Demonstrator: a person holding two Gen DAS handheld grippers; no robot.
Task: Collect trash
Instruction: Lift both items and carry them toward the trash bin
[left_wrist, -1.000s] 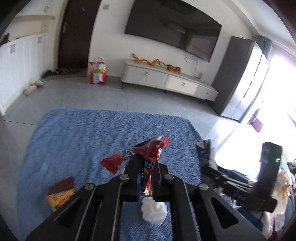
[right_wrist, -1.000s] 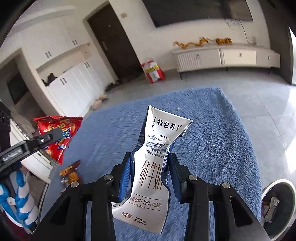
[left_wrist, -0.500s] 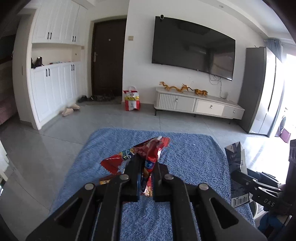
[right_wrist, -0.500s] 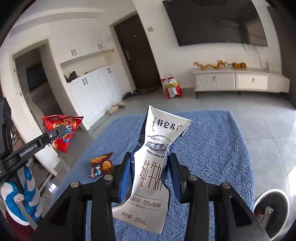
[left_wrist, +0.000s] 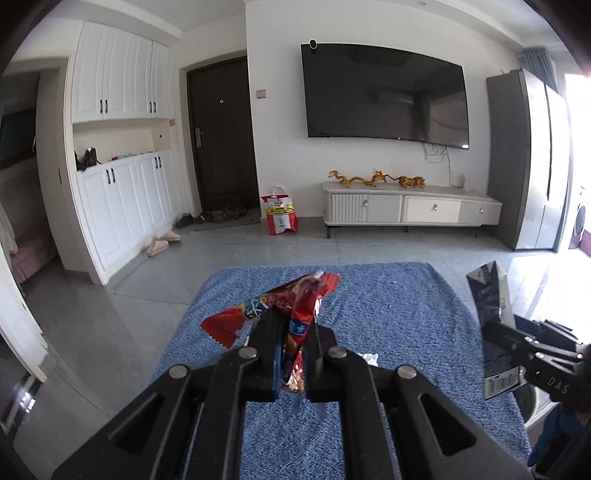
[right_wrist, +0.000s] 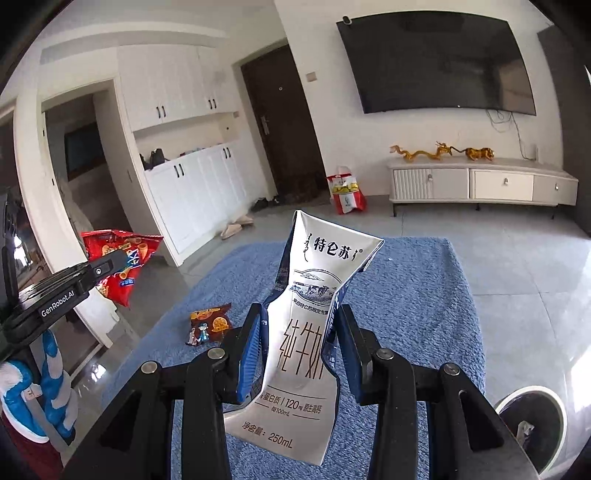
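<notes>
My left gripper (left_wrist: 291, 332) is shut on a crumpled red snack bag (left_wrist: 280, 306) and holds it above the blue rug (left_wrist: 388, 314). The same bag (right_wrist: 122, 262) shows at the left of the right wrist view. My right gripper (right_wrist: 295, 325) is shut on a squashed white milk carton (right_wrist: 314, 325), which also shows in the left wrist view (left_wrist: 491, 317). A small orange snack wrapper (right_wrist: 208, 325) lies on the rug (right_wrist: 406, 295). A bit of white paper (left_wrist: 367, 357) lies on the rug by my left fingers.
A round trash bin (right_wrist: 532, 424) with a white rim stands at the rug's lower right corner. A white TV cabinet (left_wrist: 410, 208), a red bag (left_wrist: 279, 216) by the dark door and white cupboards (left_wrist: 122, 199) line the far walls. Grey tile floor surrounds the rug.
Both grippers have risen and tilted up, so more of the room and less of the rug shows. Each keeps its hold on its item.
</notes>
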